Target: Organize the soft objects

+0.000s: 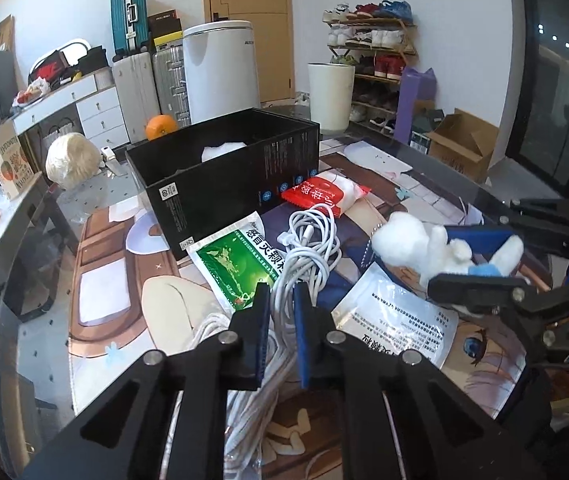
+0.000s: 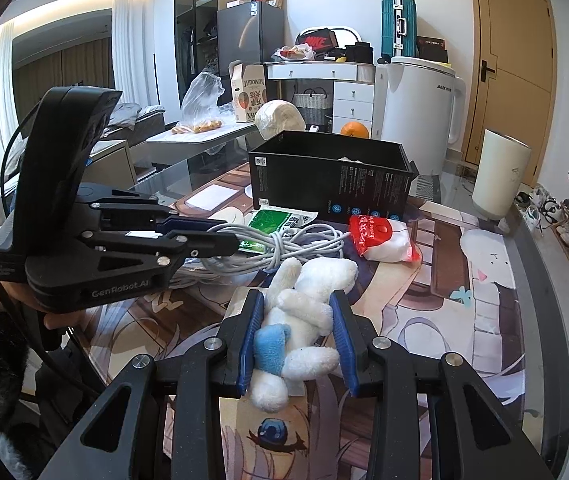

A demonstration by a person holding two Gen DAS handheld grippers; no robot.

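Observation:
My left gripper (image 1: 282, 300) is shut on a bundle of white cable (image 1: 308, 248) lying on the printed mat; it also shows in the right wrist view (image 2: 220, 236) with the cable (image 2: 284, 244). My right gripper (image 2: 296, 312) is closed around a white plush toy with a blue patch (image 2: 304, 320), and it shows in the left wrist view (image 1: 480, 256) holding the plush (image 1: 424, 248). An open black box (image 1: 224, 176) stands behind, with something white inside. A green sachet (image 1: 236, 264) and a red-and-white packet (image 1: 328, 192) lie in front of the box.
A white printed sheet (image 1: 400, 320) lies on the mat under the plush. An orange (image 1: 160, 126) and a pale round bundle (image 1: 72, 160) sit behind the box. A white bin (image 2: 500, 172) stands at the table's far right edge.

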